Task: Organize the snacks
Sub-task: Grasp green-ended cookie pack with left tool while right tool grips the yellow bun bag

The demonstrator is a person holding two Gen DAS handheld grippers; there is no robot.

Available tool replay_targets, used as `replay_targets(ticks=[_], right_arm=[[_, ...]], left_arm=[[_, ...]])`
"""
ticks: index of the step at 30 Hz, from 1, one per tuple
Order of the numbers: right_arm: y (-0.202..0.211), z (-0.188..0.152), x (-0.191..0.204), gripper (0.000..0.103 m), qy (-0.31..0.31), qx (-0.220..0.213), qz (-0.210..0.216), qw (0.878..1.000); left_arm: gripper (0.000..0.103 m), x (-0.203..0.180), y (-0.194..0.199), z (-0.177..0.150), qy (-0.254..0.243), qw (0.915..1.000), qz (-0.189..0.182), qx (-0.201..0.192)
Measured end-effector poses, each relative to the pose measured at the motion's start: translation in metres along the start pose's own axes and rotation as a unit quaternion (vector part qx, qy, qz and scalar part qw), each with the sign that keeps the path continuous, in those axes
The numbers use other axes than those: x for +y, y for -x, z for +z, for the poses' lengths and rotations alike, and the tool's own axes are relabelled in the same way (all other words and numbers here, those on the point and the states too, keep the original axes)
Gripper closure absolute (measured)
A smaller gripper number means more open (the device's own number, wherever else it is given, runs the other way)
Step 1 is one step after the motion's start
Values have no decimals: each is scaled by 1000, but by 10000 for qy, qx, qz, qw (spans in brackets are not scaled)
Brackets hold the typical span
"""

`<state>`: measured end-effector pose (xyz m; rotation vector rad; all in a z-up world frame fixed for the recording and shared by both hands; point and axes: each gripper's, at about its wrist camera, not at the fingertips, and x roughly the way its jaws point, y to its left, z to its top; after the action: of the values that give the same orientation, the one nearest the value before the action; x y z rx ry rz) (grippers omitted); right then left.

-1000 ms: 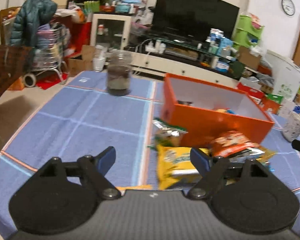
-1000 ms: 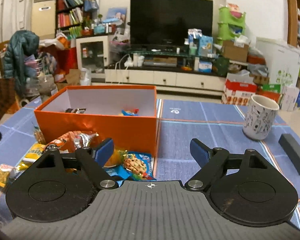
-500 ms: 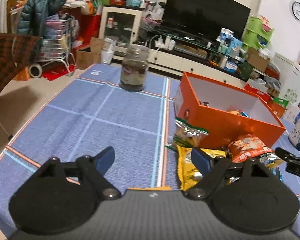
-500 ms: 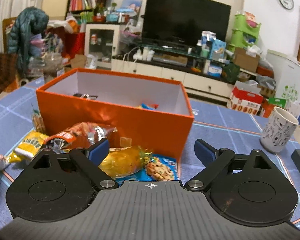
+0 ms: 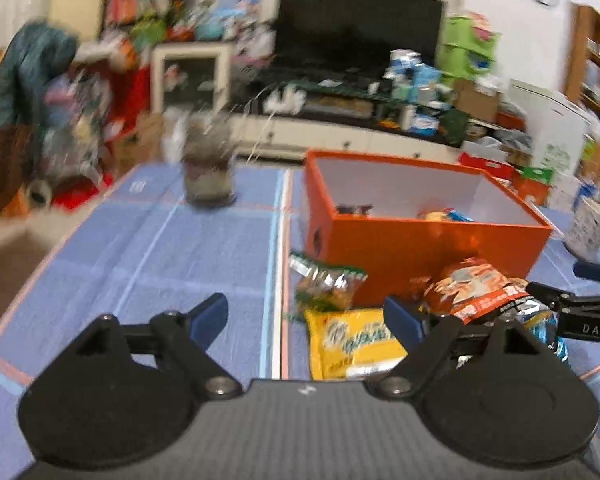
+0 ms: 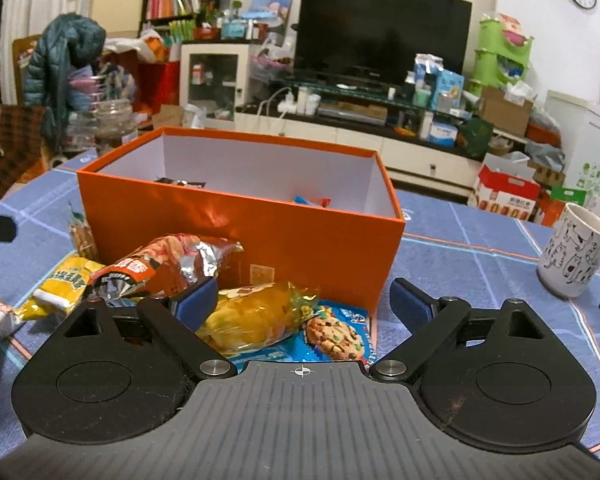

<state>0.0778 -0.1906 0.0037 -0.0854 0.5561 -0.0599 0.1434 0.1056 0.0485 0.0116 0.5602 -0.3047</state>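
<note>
- Left gripper point(image 5: 305, 316) stands with jaws apart and nothing clamped, above the yellow packet point(image 5: 354, 342) lying before the orange box point(image 5: 420, 246).
- Right gripper point(image 6: 302, 302) gapes wide, unladen, over the golden packet point(image 6: 256, 314) and cookie packet point(image 6: 332, 334) just beside that box point(image 6: 260, 220).

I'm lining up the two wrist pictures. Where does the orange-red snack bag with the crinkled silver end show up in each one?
Left wrist view: orange-red snack bag at lower right, in front of the orange box's near wall, just past the right fingertip.
Right wrist view: the bag at lower left, before the box's front wall, above the left fingertip.
Shared landmark: the orange box, open-topped in both.
</note>
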Motion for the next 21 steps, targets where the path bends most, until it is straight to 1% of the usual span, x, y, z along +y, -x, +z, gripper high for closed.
replay_targets(ticks=[2, 4, 5, 7, 9, 11, 13, 16, 18, 21], right_arm=[[-1, 0, 3, 17, 17, 66, 66, 10000], [-3, 0, 7, 19, 59, 122, 150, 9998], [-3, 0, 9, 21, 89, 154, 173, 9997], [-2, 3, 14, 26, 143, 155, 165, 9996], [2, 5, 19, 26, 319, 64, 137, 9994], [2, 4, 26, 28, 519, 62, 138, 9985], [-1, 3, 32, 29, 617, 140, 166, 9979], [-15, 1, 38, 28, 705, 328, 50, 9970], [-21, 1, 38, 29, 645, 507, -36, 9966], [-21, 1, 36, 33, 622, 494, -96, 9968]], left_arm=[[17, -4, -9, 1, -353, 9993, 16, -84], [17, -4, -18, 0, -570, 9983, -7, -135], [17, -2, -23, -2, -635, 9979, -35, -94], [17, 7, -31, -4, -545, 9985, -72, 40], [17, 16, -34, -4, -417, 9990, -152, 77], [17, 19, -38, -6, -469, 9988, -145, 79], [17, 20, -41, -6, -510, 9985, -171, 91], [17, 18, -45, -7, -447, 9986, -249, 137], [17, 15, -46, -8, -515, 9981, -301, 164], [17, 11, -49, -9, -606, 9974, -345, 164]])
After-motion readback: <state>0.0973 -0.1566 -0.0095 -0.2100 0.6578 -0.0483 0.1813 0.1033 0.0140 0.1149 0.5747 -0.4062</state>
